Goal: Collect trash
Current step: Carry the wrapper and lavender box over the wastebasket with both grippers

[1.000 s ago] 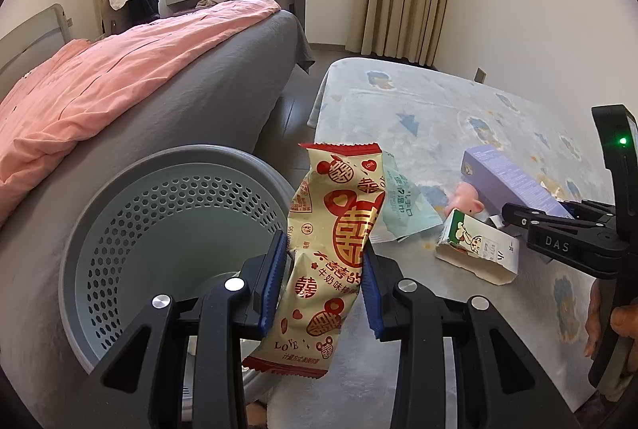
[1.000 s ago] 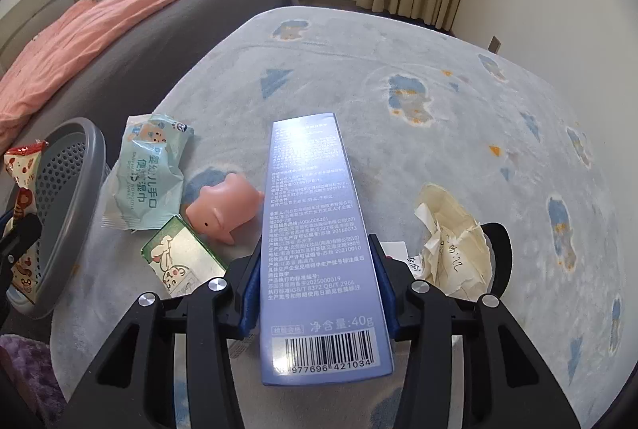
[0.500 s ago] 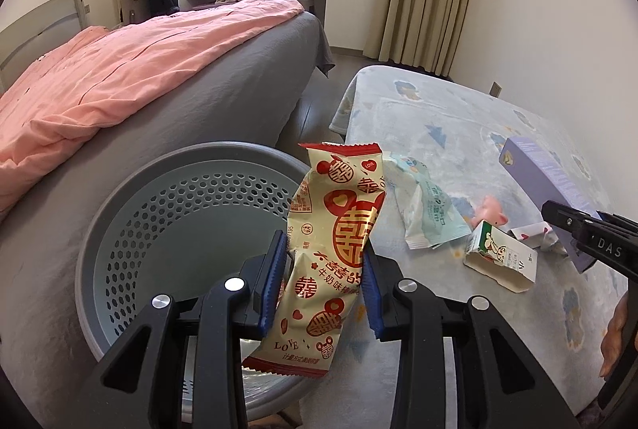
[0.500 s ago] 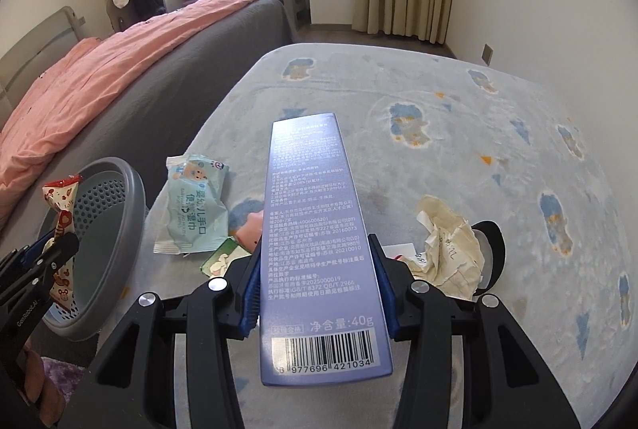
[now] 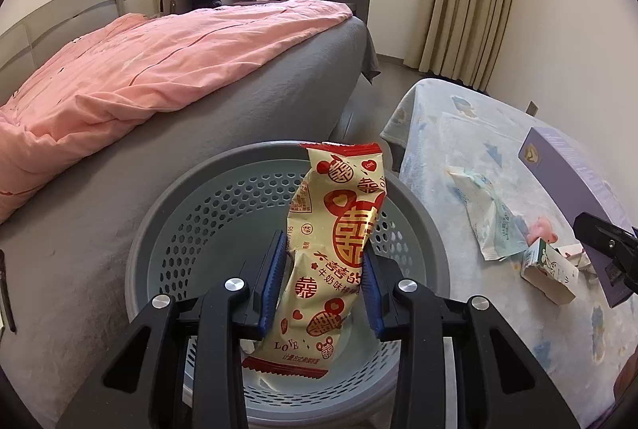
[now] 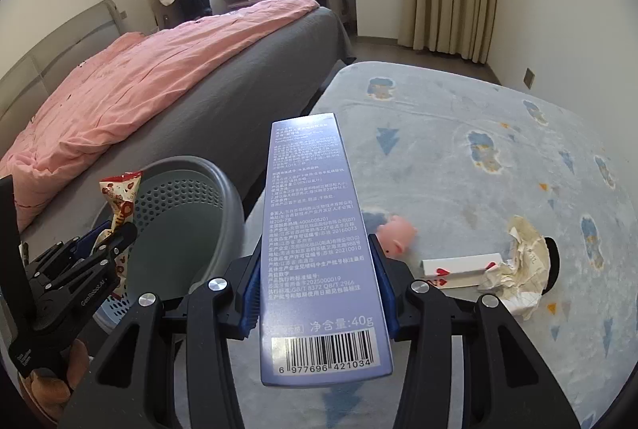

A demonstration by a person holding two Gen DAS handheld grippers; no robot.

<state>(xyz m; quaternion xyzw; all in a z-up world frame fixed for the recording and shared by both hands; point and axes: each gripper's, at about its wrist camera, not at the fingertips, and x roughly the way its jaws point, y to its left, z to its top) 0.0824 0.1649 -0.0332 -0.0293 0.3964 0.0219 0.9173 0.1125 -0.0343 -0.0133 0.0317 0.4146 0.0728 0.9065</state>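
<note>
Could go wrong on release: snack wrapper [image 5: 333,261], light and crinkled, liable to cling to a pad or flutter against the rim of the basket [image 5: 279,150] and drop on the floor between bed [image 5: 159,78] and table [image 6: 458,150]. Clamped narrowly on that wrapper, the left gripper [image 5: 325,279], pitched steeply downward, wrapper upright and hanging over the basket's open mouth, lower end near the floor of it. Clamped on a long purple box [image 6: 319,237], the right gripper [image 6: 319,285], likewise tilted down, over the table edge with the basket at about nine o'clock; box end sticking far ahead, apt to knock the basket rim or swing loose if tipped in askew. More rubbish on the table at two to three o'clock in the left view: green packet [image 5: 490,221], small carton [image 5: 548,271]; crumpled paper [image 6: 522,269] at three o'clock in the right view.
</note>
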